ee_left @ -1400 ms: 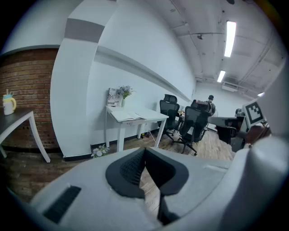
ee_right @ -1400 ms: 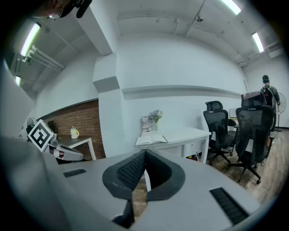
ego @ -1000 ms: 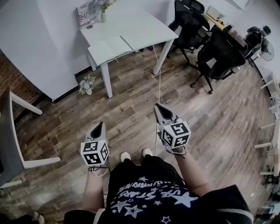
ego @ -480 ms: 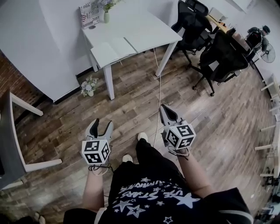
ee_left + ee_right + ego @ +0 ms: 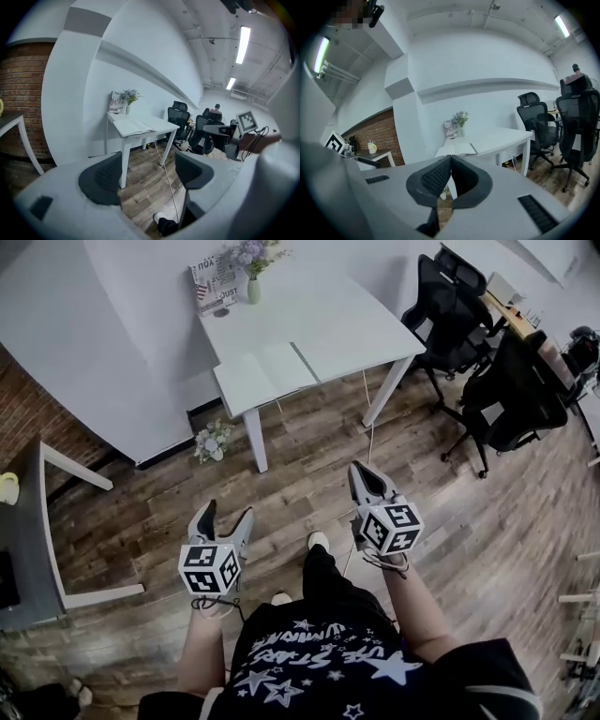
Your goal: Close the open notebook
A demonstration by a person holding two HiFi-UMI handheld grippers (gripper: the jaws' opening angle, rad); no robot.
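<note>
wooden floor (image 5: 281,474): the person stands on it well back from the work area, with open boards between feet and furniture.

white table (image 5: 347,320): set against the wall ahead. a vase (image 5: 253,289) of flowers stands at its far left corner.

notebook (image 5: 264,373): lies open and flat on the table's near left corner, pages up, untouched. its spread runs along the table's near edge. the spine, as far as can be made out, runs away from the person toward the wall. closing it is judged to mean swinging one page sideways over the other, across that spine.

left gripper (image 5: 228,512): held low in front of the body, pointing toward the table. its jaws have just been opening and now stand wide, with nothing between them but the floor beyond. in the left gripper view the notebook sits above the gap and a little left, well apart.

right gripper (image 5: 358,471): also aimed at the table, jaws pressed together on nothing. in the right gripper view the notebook shows just over the closed tips, likewise well apart.

finding: the notebook lies ahead of both tools, at the left end of the table. the left gripper is judged the better aligned, and it is the one ready to take a page. neither is within reach, so an approach comes first.
</note>
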